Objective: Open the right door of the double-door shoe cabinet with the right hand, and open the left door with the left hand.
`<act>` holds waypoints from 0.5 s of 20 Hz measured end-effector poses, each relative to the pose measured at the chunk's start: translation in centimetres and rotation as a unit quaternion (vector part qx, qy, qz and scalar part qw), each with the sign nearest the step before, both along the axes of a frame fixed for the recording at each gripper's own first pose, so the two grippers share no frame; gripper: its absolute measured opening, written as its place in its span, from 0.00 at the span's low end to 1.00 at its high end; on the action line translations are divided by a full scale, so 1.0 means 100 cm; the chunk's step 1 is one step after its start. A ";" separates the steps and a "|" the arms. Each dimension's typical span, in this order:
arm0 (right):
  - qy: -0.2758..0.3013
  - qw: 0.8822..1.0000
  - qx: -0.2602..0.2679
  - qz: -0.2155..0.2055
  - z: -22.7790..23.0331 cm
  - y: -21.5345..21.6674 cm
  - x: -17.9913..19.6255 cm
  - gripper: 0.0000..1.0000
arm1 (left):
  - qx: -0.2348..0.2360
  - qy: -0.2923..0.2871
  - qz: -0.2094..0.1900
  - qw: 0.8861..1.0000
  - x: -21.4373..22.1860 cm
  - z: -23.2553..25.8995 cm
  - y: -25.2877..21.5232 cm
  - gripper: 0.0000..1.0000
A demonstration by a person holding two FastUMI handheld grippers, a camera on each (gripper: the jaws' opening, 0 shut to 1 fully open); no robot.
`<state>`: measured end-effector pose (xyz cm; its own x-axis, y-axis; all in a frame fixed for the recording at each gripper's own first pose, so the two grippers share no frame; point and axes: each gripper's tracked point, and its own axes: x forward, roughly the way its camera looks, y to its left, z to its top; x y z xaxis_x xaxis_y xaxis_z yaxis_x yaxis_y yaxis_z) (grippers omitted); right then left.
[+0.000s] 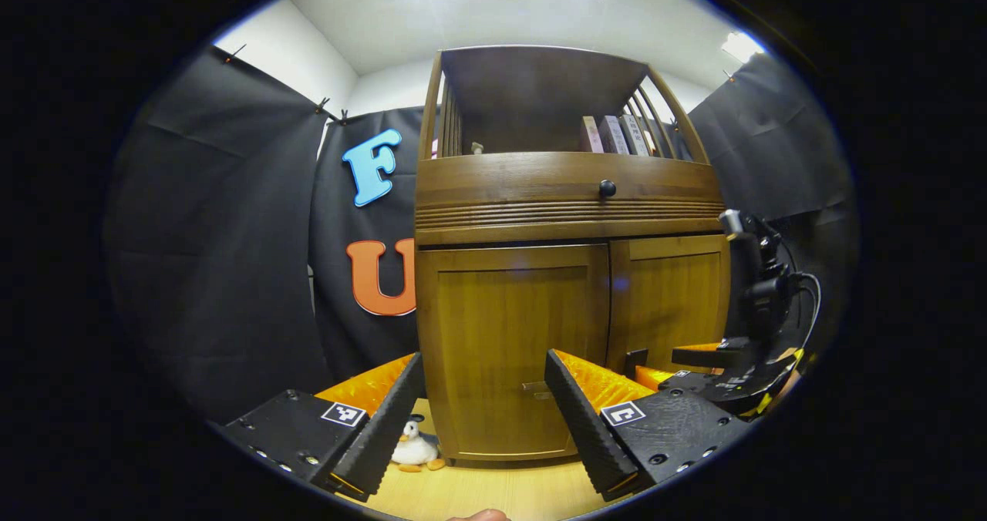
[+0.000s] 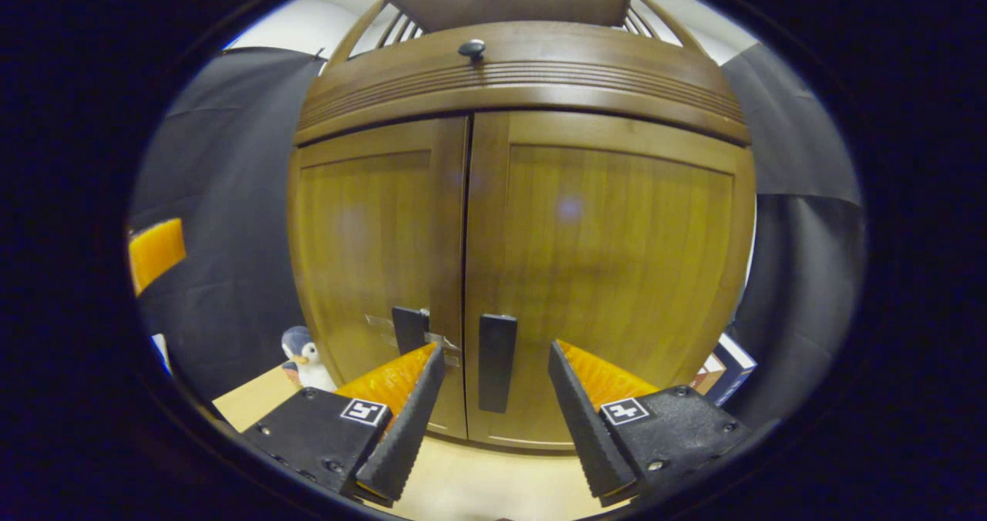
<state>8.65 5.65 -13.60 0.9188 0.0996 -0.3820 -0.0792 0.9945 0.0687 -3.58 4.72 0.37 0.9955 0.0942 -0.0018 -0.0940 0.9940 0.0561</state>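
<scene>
The wooden shoe cabinet has both doors closed: the left door [image 1: 501,328] and the right door [image 1: 671,290]. In the right gripper view, the right door's [image 2: 617,259] dark upright handle [image 2: 497,386] stands just right of the seam. My right gripper [image 2: 496,353] is open, with one finger on each side of that handle and not pressing on it. The left door's handle [image 2: 409,327] is just left of the seam. My left gripper [image 1: 484,363] is open in front of the left door, a short way off. The right gripper [image 1: 665,363] is low at the right door.
Above the doors is a drawer with a round knob [image 1: 607,188], and books [image 1: 617,134] stand on the open shelf. A toy penguin [image 1: 412,448] sits on the wooden floor at the cabinet's left foot. A book or box [image 2: 729,363] leans at its right.
</scene>
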 end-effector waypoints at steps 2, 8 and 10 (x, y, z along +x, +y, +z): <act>0.015 1.000 -0.009 -0.014 -0.016 0.000 0.014 0.85 | 0.003 0.001 0.010 1.000 -0.001 0.000 0.009 0.95; 0.029 0.999 -0.022 -0.036 -0.037 0.004 0.038 0.78 | 0.001 0.005 0.042 0.999 -0.012 -0.005 0.037 0.95; 0.030 0.999 -0.022 -0.038 -0.044 0.006 0.043 0.73 | -0.006 0.008 0.050 0.999 -0.013 -0.007 0.042 0.95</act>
<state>13.00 6.29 -17.98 0.8981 0.0117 -0.4396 -0.0002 0.9997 0.0262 -4.87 8.88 -0.32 0.9811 0.1926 -0.0195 -0.1915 0.9804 0.0466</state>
